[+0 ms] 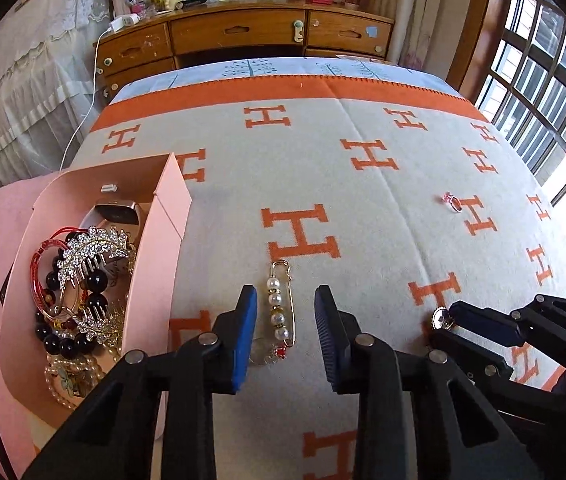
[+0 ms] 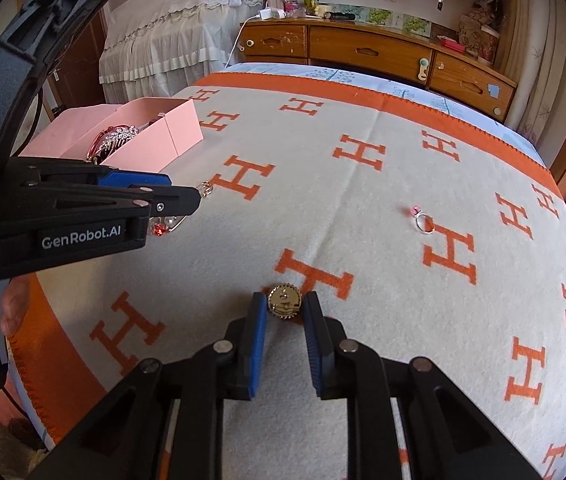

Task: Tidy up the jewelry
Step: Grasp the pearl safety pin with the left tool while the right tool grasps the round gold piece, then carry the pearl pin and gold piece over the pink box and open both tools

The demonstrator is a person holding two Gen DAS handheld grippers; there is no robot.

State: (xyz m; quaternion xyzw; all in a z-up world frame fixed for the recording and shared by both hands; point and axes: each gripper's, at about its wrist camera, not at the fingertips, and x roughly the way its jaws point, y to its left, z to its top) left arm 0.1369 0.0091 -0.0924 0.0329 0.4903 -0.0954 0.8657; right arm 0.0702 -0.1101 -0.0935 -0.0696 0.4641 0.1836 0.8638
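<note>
Both at once here: left gripper [image 1: 285, 300] spread wide astride the pearl pin [image 1: 281, 306] on the bed [image 1: 363, 208], right gripper [image 2: 283, 308] narrowly straddling the gold brooch [image 2: 284, 301], unpinched — best lowered squarely before squeezing.

A home bedroom. A bed fills the middle of both views, spread with a cream blanket [image 1: 323, 200] patterned with orange letters. Along the top stands a wooden dresser [image 1: 243, 36] with drawers, its top cluttered with small bottles and boxes. At upper left hangs a white lace cover [image 1: 23, 80]; at right, a barred window [image 1: 543, 80].
</note>
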